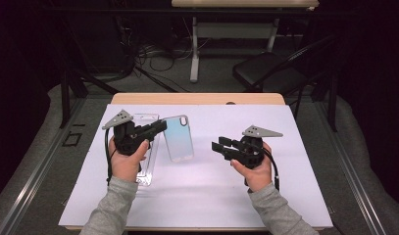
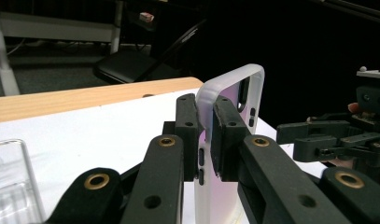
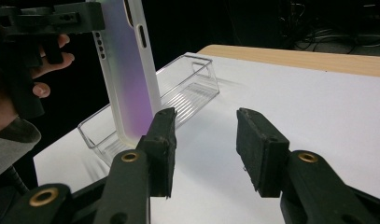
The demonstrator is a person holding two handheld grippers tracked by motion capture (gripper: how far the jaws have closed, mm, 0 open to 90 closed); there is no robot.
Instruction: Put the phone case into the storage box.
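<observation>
The left gripper (image 2: 205,135) is clamped on the edge of a phone case (image 2: 234,88), its two black rubber-faced pads pressing the frosted, translucent rim from both sides. The case is a thin rectangular shell with rounded corners, a matte white bumper, moulded side buttons and an oblong camera cutout; its back panel carries a soft gradient that reads pale blue in the high view (image 1: 179,138) and lilac in the right gripper view (image 3: 129,70). There the case stands upright, lifted off the white sheet (image 1: 211,196) that covers the wooden table (image 1: 197,99). Just beside it lies a clear plastic tray (image 3: 178,93), a long rectangular box with thin glossy walls, a ribbed floor and a slot cut into its far end wall. The right gripper (image 3: 205,140) stands well apart from the case, its jaws parted with nothing between them; the pads are flat blocks with a coarse, worn surface. Both grippers are black linkages with brass-coloured pivot bushings, each topped by a grey three-cornered plate (image 1: 262,131).
</observation>
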